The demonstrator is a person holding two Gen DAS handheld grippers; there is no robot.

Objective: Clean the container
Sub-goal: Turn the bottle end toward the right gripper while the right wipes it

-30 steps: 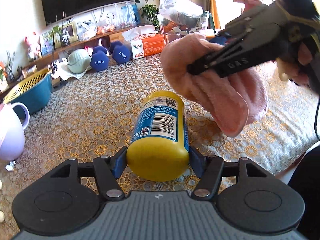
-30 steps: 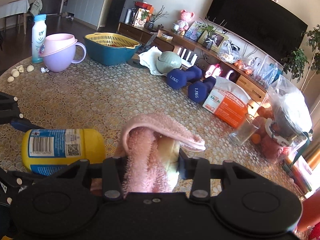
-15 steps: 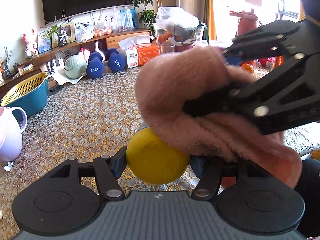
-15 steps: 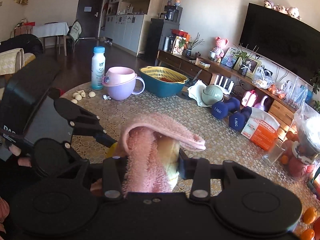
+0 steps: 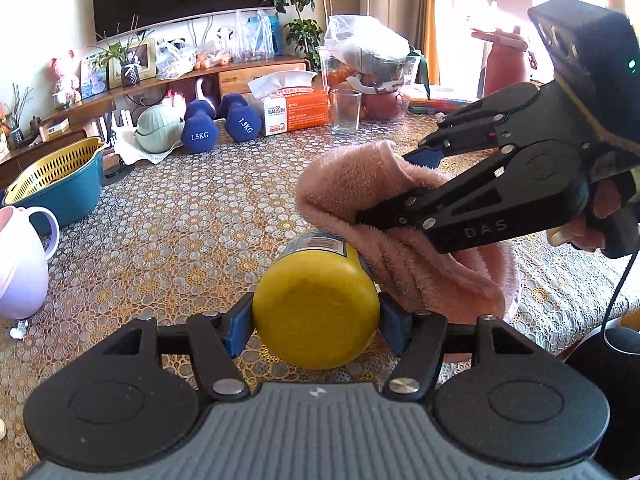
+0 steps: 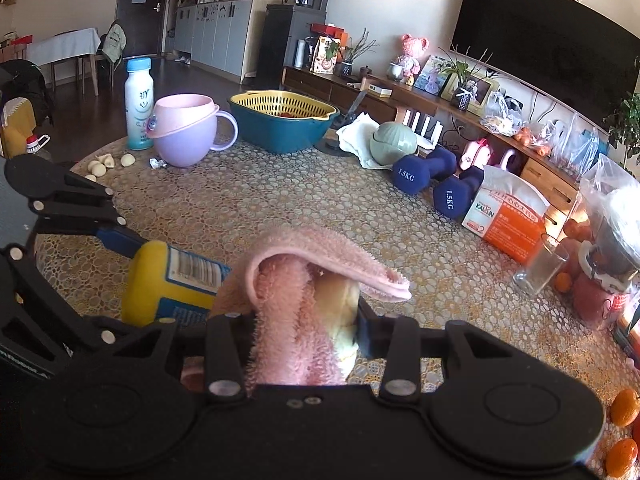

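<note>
The yellow bottle (image 5: 316, 304) is held on its side above the patterned counter (image 5: 180, 224), clamped between the fingers of the left gripper (image 5: 316, 320). A pink cloth (image 5: 384, 216) is pressed against its far end, gripped tight by the fingers of the right gripper (image 6: 304, 320). Two blue dumbbells (image 5: 218, 126) and a tissue box (image 5: 292, 108) are seen well behind.

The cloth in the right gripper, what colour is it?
Pink, a fluffy cloth; it shows best in the left wrist view.
</note>
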